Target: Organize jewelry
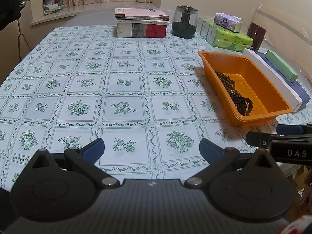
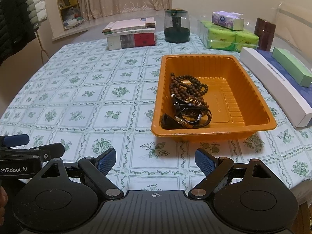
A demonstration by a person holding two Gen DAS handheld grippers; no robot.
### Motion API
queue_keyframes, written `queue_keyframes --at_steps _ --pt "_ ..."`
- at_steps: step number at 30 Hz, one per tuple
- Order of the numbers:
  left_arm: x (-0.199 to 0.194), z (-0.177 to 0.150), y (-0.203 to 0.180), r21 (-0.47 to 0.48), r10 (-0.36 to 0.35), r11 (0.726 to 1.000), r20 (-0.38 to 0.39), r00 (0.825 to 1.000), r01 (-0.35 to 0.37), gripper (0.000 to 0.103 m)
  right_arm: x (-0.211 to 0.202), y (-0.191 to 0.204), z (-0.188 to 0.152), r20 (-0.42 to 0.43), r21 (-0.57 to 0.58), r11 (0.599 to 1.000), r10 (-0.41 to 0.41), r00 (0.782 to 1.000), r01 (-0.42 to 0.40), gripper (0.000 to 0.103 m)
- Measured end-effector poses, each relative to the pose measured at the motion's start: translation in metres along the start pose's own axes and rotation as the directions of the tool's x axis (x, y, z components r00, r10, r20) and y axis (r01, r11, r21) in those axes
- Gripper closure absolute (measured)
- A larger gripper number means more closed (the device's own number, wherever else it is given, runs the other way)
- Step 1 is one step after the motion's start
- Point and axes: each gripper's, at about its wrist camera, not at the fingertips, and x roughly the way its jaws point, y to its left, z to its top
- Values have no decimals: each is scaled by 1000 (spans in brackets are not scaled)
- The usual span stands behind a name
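An orange plastic tray (image 2: 253,97) stands on the table at the right; it also shows in the left wrist view (image 1: 273,89). In it lie a brown bead necklace (image 2: 187,86) and a black-strapped watch (image 2: 187,117), both along its left side; the beads (image 1: 227,80) and watch (image 1: 244,105) also show in the left wrist view. My right gripper (image 2: 156,160) is open and empty, just in front of the tray. My left gripper (image 1: 152,151) is open and empty, left of the tray, over bare tablecloth.
A stack of books (image 2: 130,34), a dark green jar (image 2: 176,26), tissue packs (image 2: 230,35), a brown canister (image 2: 265,34) and long flat boxes (image 2: 276,81) line the back and right of the table. The floral tablecloth (image 1: 97,78) spreads to the left.
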Motion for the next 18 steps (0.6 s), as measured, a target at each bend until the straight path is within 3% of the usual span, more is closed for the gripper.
queue_keyframes --at_steps 18 --pt "0 0 0 1 1 1000 1 1000 -1 0 -2 0 1 4 5 1000 -1 1000 1 16"
